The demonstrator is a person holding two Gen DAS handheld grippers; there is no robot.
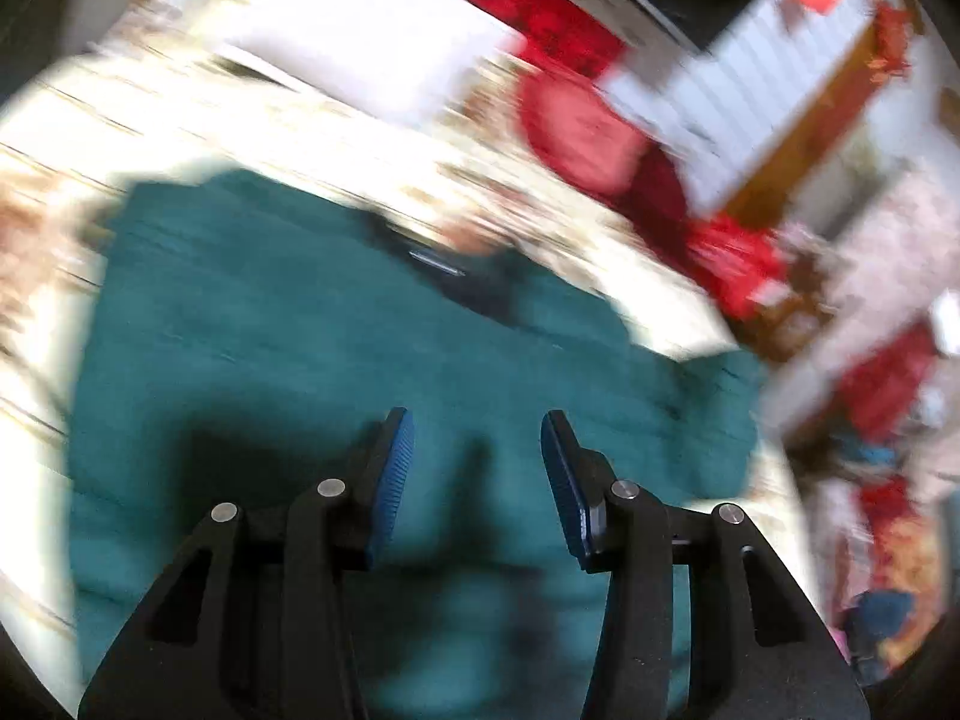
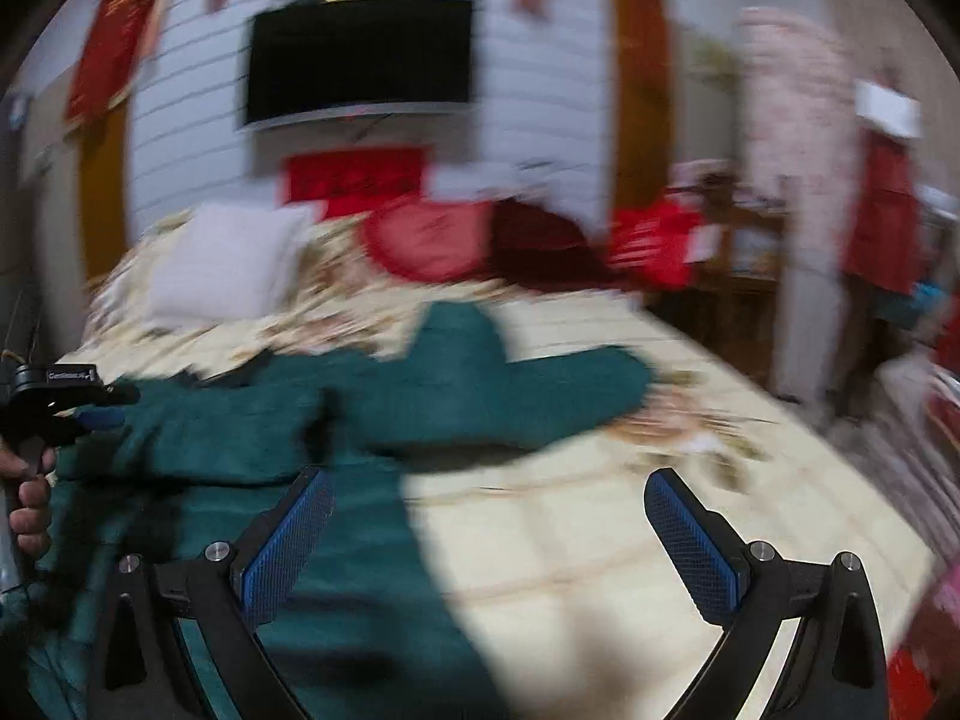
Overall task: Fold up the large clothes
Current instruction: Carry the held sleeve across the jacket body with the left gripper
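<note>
Nearest the lenses, two black plastic claws with ribbed blue pads hang over a bed. The left gripper [image 1: 477,450] stands partly parted with nothing between its pads, poised above the body of a large teal garment [image 1: 336,360] of thick, fuzzy, towel-like cloth. The right gripper [image 2: 489,516] is spread wide and also empty, its left finger over the garment's edge, its right over bare bedding.

The teal garment lies across the near half of the bed, one long sleeve [image 2: 528,384] stretched flat toward the right and rumpled folds bunched at the left, where a hand [image 2: 30,510] grips the handle of the left claw.

The fold appears barely begun. Doing it well likely means smoothing the bunched cloth first, then pinching sleeve cuff and hem at matching points so the heavy pile moves as one sheet; such plush fabric may drag and crease on the cover.

Beneath it spreads a cream quilted bedcover [image 2: 600,540] printed with soft floral sprays. Farther back rest a square white pillow [image 2: 222,264] and a round red cushion [image 2: 432,240]. Beyond, a dark flat television [image 2: 360,60] hangs on a white panelled wall [image 2: 180,138] with red decorations, all blurred.
</note>
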